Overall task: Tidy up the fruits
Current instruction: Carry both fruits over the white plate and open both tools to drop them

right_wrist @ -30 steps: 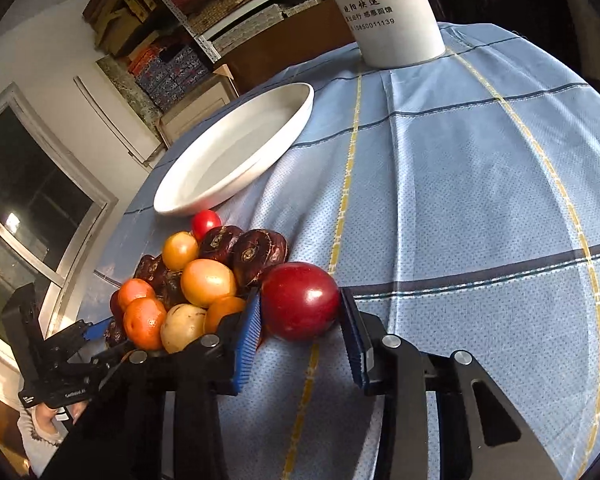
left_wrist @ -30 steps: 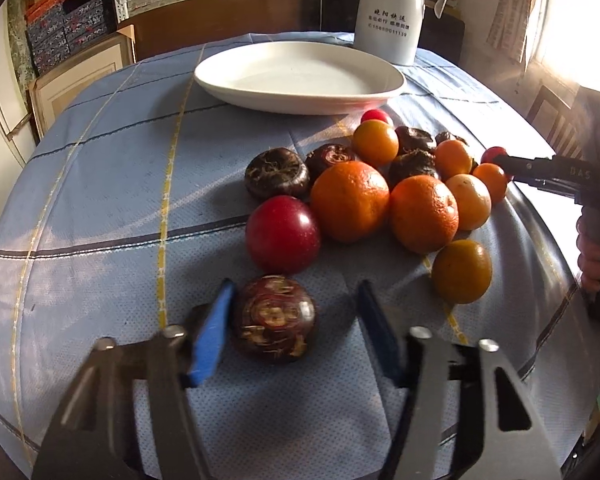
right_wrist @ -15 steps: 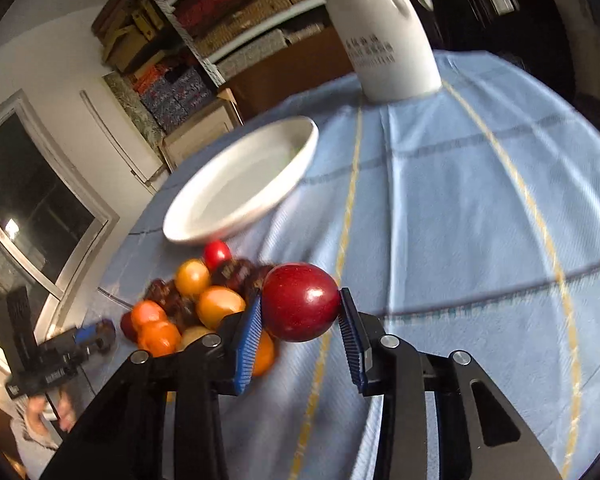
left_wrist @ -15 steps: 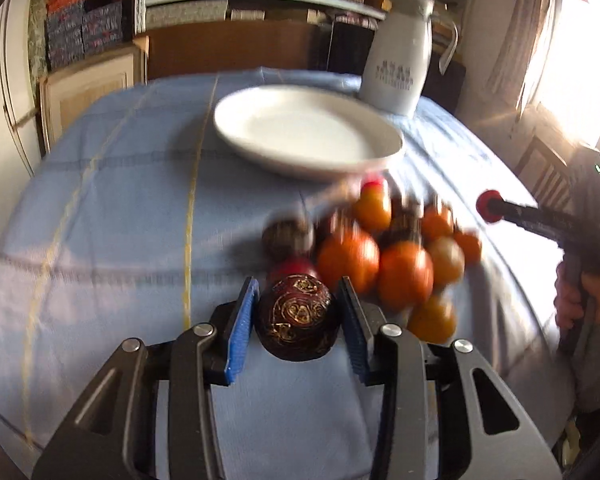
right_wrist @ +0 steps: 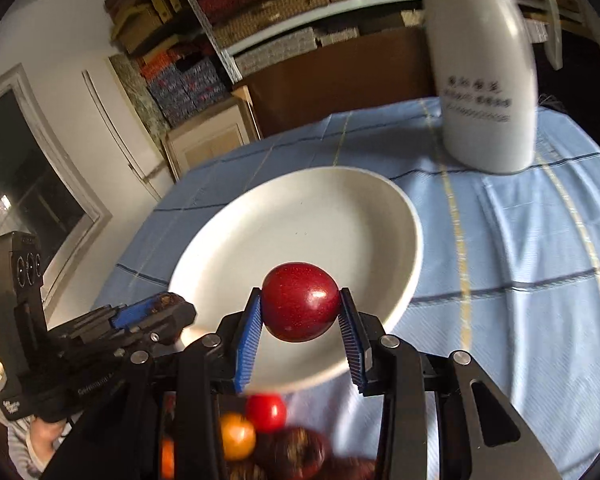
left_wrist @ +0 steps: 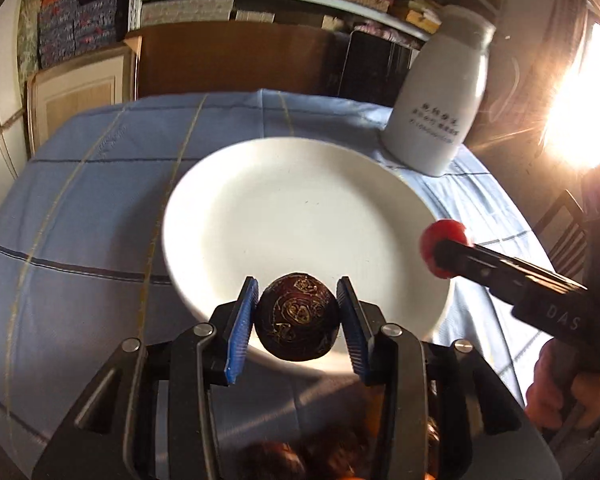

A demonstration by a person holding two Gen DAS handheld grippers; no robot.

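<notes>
My left gripper is shut on a dark purple-brown fruit with pale scribbled markings, held over the near rim of the white plate. My right gripper is shut on a red plum, also above the near part of the white plate. In the left wrist view the right gripper reaches in from the right with the red plum at its tip. The left gripper shows at the left of the right wrist view. The plate has nothing on it.
A white jug with printed text stands behind the plate on the blue checked tablecloth. The pile of oranges, small red fruit and dark fruits lies below the grippers at the near edge. Shelves and boxes fill the background; a hand holds the right tool.
The left gripper closed on the dark fruit and lifted it off the cloth. Both grippers carried their fruits up and forward from the pile to over the plate's near rim.
</notes>
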